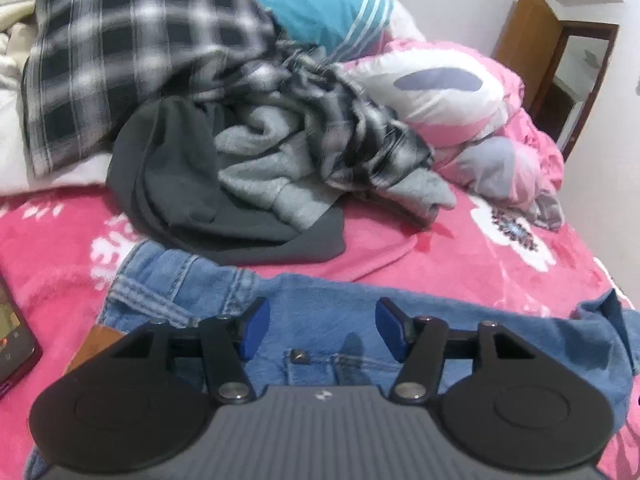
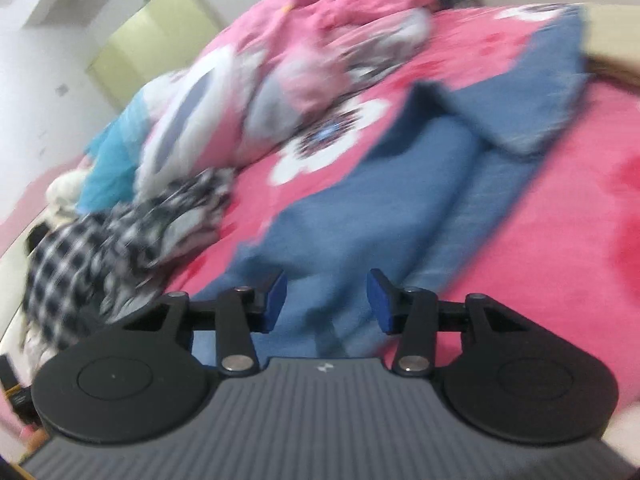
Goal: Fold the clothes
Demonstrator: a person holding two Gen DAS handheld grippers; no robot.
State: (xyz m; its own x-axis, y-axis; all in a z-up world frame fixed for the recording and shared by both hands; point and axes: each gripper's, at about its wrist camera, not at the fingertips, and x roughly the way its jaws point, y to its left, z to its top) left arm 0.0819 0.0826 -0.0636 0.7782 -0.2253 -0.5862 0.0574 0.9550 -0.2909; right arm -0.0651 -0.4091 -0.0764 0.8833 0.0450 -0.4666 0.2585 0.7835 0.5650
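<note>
The pink floral fleece bedspread (image 1: 460,252) extends beyond both grippers and carries all the items. Ahead of the left gripper (image 1: 322,328), well past its fingertips, lies an unsorted heap: a black-and-white plaid flannel shirt (image 1: 132,60), a dark grey knit garment (image 1: 180,184) and a light grey fleece garment (image 1: 264,172). A bunched pink-and-white quilt (image 1: 460,92) sits ahead and to the right of the same gripper.

The pair of blue denim jeans (image 2: 400,184) is the item in work. It lies flat on the bedspread directly under and ahead of both grippers: the waistband end, with its metal button (image 1: 299,357), is below the left gripper, and the legs run forward from the right gripper (image 2: 327,300), with the far end of a leg turned at an angle.

Handling judgement: denim is heavy and fairly stiff for cloth, not fragile and not slippery. It will hold a crease, yet sag if lifted by one point. Take hold at doubled edges, such as the waistband seam or a leg hem, one gripper to each side.

Left gripper: jaws roughly half open, nothing between the pads. Right gripper: jaws partly open, empty, above the denim. The right wrist view is motion-blurred.

A dark phone (image 1: 16,340) lies to the left of the left gripper.
</note>
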